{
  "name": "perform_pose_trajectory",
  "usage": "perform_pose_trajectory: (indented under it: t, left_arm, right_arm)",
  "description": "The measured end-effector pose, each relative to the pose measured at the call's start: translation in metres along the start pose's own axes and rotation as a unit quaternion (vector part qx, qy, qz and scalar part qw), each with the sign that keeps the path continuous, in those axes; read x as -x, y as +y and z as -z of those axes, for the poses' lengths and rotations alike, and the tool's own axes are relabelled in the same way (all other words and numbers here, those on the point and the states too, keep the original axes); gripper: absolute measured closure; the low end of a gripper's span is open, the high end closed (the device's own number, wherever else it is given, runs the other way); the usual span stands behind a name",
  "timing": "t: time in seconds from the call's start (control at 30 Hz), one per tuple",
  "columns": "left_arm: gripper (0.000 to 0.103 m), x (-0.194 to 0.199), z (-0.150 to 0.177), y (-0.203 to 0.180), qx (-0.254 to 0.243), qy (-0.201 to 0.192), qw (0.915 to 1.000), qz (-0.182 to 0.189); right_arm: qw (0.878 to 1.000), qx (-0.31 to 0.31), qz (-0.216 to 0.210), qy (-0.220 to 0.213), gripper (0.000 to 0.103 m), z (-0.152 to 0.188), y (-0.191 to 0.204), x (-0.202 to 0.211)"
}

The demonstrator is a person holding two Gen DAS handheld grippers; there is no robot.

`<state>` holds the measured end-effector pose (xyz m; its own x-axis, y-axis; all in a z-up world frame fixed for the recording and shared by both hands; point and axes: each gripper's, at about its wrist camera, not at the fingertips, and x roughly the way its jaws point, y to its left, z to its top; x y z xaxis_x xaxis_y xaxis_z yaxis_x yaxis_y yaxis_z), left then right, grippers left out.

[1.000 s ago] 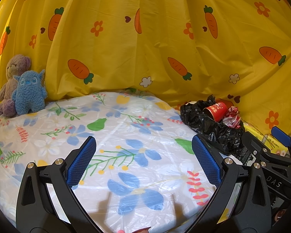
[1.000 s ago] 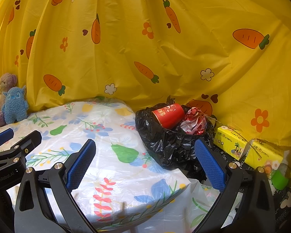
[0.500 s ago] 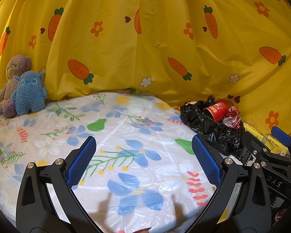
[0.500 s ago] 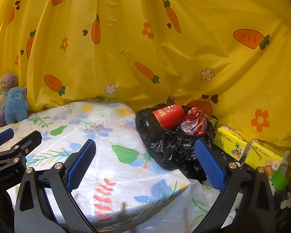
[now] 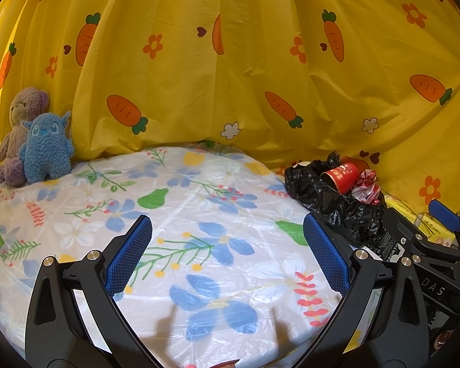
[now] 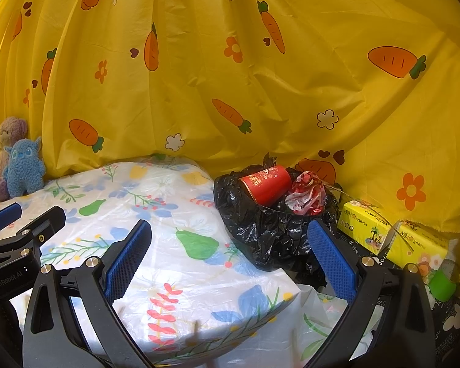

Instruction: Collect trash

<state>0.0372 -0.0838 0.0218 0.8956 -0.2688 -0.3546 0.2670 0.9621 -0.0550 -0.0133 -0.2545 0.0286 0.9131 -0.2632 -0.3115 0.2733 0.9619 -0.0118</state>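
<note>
- Nearest the cameras, both tools hang over the flowered table cover [image 5: 217, 245] with nothing between their fingers: the left gripper [image 5: 227, 251] has its jaws spread wide and empty, and the right gripper [image 6: 230, 254] likewise stands wide apart and empty.
- Under them, the cover shows no loose litter that I can make out.
- Further on, at the table's far right corner, the black trash bag [image 6: 270, 233] sits with its mouth agape. It lies ahead and slightly right of the right gripper's jaws, near its right finger; from the left gripper it is off to the far right, well apart.
- Inside the bag's mouth a red paper cup [image 6: 266, 184] lies on its side, long axis running left to right, open end toward the left, and a crumpled red-and-white wrapper [image 6: 306, 196] rests just beside it on the right.
- Judging by this, the right gripper is the nearer one for any move on the bag.
- Beyond the bag, yellow tissue packs [image 6: 383, 236] sit to its right, before the carrot-print curtain [image 6: 230, 92].
</note>
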Motion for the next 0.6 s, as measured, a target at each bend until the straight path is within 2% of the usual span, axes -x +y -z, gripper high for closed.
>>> perform_pose_trajectory:
  t: [0.6]
  left_arm:
    - [0.006, -0.0005, -0.0002, 0.0003, 0.0, 0.001, 1.0, 0.0]
  right_arm:
    - [1.0, 0.0, 0.0, 0.001, 0.005, -0.0002, 0.0001, -0.0002]
